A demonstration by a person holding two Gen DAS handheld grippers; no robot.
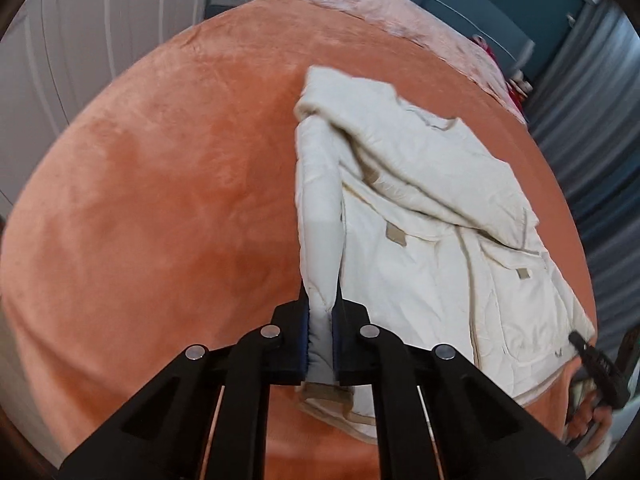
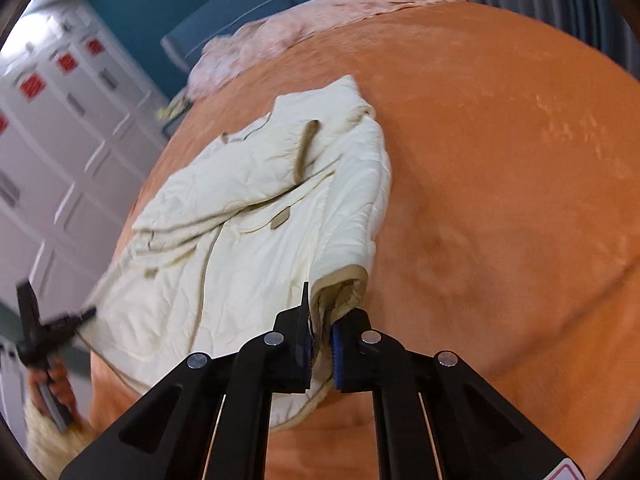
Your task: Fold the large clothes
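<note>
- One cream quilted padded jacket (image 1: 424,216) with tan trim lies rumpled on the bed's orange plush blanket (image 1: 160,184).
- Two black two-finger grippers are in use, one per hand.
- Left gripper (image 1: 320,344): jaws closed on a jacket sleeve, fabric pinched between the blue pads.
- Right gripper (image 2: 320,344): jaws closed on a tan-edged cuff of the jacket.
- One pale pink crumpled blanket (image 1: 384,12) lies at the bed's far end.
- White panelled wardrobe doors (image 2: 52,152) stand beside the bed.

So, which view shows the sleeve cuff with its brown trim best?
The right wrist view: the cuff opens toward the camera, brown edge clear, pinched by the right gripper. In the left wrist view, the other sleeve's cuff is mostly hidden below the left gripper.
</note>
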